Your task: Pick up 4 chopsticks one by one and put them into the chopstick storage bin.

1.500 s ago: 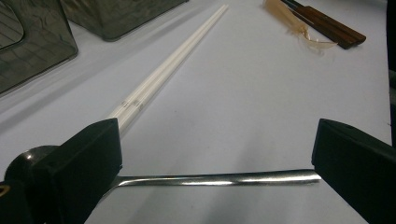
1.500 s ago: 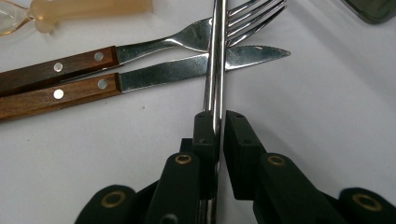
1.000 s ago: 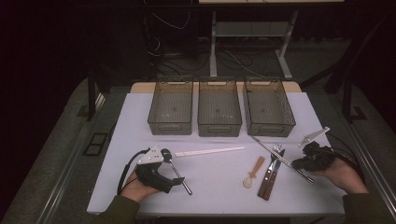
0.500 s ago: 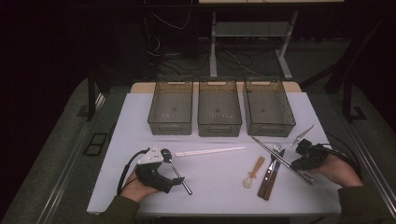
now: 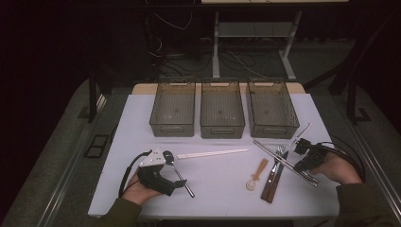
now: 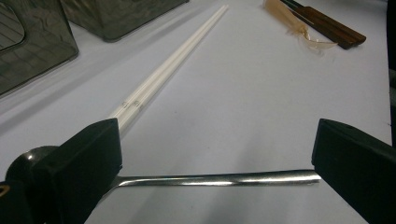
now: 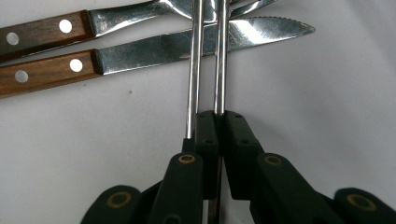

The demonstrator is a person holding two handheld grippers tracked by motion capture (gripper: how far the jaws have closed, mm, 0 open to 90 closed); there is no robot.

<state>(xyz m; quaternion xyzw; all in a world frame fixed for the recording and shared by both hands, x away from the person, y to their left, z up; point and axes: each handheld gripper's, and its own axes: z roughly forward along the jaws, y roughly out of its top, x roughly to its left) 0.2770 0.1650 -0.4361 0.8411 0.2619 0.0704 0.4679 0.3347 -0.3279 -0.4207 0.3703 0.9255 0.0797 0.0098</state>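
My left gripper (image 5: 177,182) (image 6: 215,135) rests on the white table with its jaws open wide. A steel spoon (image 5: 182,179) (image 6: 219,178) with a dark bowl lies across the gap between them, untouched by the pads. Beyond it lie white chopsticks (image 5: 213,153) (image 6: 173,65). At the right, my right gripper (image 5: 302,168) (image 7: 215,114) is shut on one of two steel chopsticks (image 5: 279,157) (image 7: 218,60), its jaws having just closed a little further. The other chopstick (image 7: 194,60) runs past the outside of the left jaw. Both cross the blades of a fork (image 7: 42,32) and knife (image 5: 274,177) (image 7: 163,49).
Three grey see-through bins (image 5: 172,128) (image 5: 222,130) (image 5: 272,130) stand in a row at the back of the table. An amber spoon (image 5: 257,174) (image 6: 299,30) lies left of the wooden-handled fork and knife. Bare table surface lies between the two hands.
My right gripper has shifted slightly left along the steel chopsticks and its top plate has turned edge-on. The left gripper and the spoon have stayed put.
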